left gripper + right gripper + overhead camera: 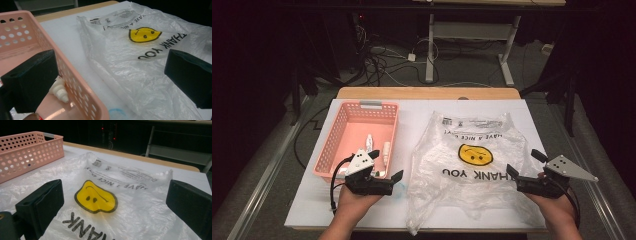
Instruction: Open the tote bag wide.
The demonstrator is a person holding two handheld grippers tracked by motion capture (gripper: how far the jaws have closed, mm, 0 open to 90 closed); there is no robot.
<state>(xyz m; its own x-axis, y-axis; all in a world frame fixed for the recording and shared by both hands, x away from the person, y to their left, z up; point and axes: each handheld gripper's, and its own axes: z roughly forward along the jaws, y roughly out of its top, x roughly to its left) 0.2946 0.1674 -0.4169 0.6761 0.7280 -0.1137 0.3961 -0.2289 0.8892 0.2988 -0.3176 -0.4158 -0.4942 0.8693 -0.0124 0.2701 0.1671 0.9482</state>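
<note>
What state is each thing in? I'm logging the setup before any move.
Left tongs: open, holding nothing, beside the basket.
Right tongs: open, holding nothing, over the bag's edge.
Plastic bag: lying flat, crumpled, print upside down.
Pink basket: upright, small white items inside.

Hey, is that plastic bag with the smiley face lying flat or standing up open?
Lying flat. The plastic bag is spread out, crinkled, on the table with its printed side up; no opening shows.

We seem to be in a lab: loose cables on the floor (dark surroundings) beyond the table
</note>
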